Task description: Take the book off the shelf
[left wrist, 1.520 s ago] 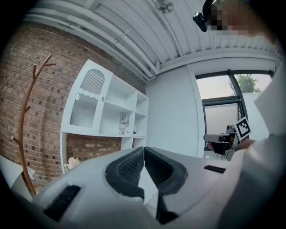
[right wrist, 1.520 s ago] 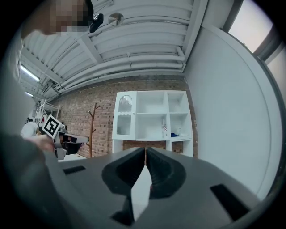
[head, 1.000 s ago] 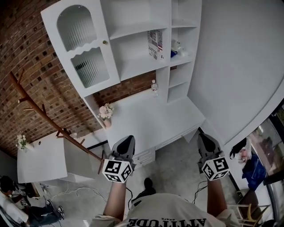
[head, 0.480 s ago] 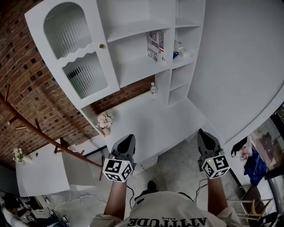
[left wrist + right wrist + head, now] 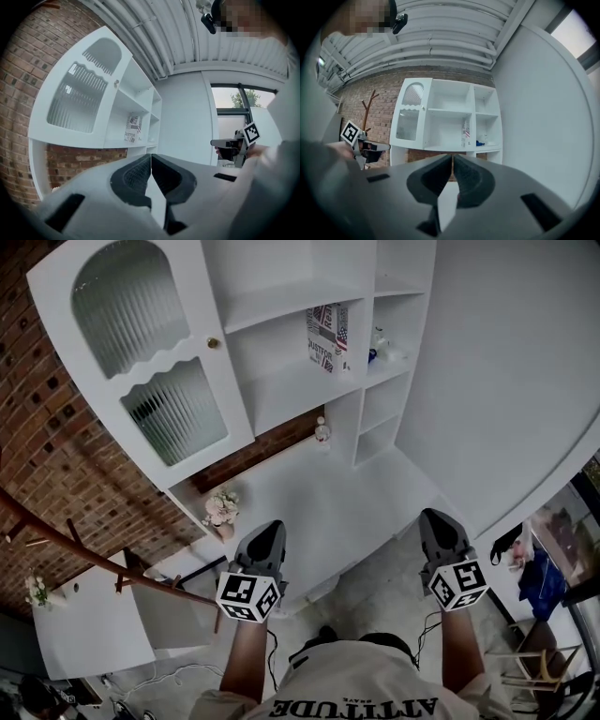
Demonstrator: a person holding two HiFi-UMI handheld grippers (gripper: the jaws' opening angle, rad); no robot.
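Nothing of the job is done yet; the book stands upright on the middle shelf of the white cabinet, at the shelf's right end by the divider, far from me; my left gripper and right gripper hang near my body, well apart from it, each with jaws pressed together on nothing; everything is left, I judge: reaching up, opening, gripping the book, drawing it out.

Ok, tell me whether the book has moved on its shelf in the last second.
No. The book still stands upright at the right end of its shelf, against the divider, as before.
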